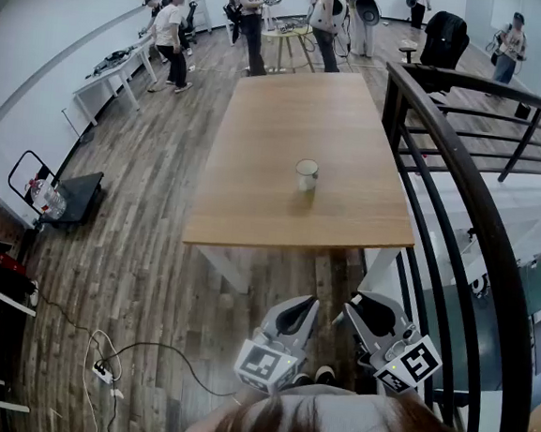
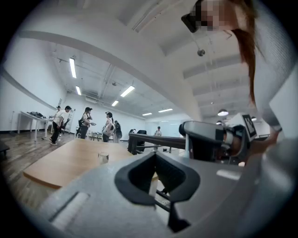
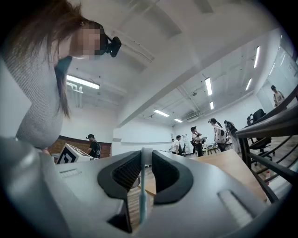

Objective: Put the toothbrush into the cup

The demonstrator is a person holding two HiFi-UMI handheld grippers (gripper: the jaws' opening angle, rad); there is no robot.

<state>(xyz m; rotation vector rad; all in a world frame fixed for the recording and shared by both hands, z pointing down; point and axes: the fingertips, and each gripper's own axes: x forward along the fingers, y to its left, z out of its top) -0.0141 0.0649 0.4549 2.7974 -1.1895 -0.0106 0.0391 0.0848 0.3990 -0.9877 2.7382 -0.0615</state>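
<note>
wooden table [image 1: 253, 199] sits well ahead, cup [image 1: 306, 175] open-topped to receive; right gripper [image 3: 145, 155] clamps the toothbrush [image 3: 142, 200] for carrying over, left gripper [image 2: 155, 157] closed on nothing

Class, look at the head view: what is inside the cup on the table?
Nothing shows inside the cup, which stands alone on the table. It is too small in the picture to check its bottom. The toothbrush is clamped in the right gripper.
</note>
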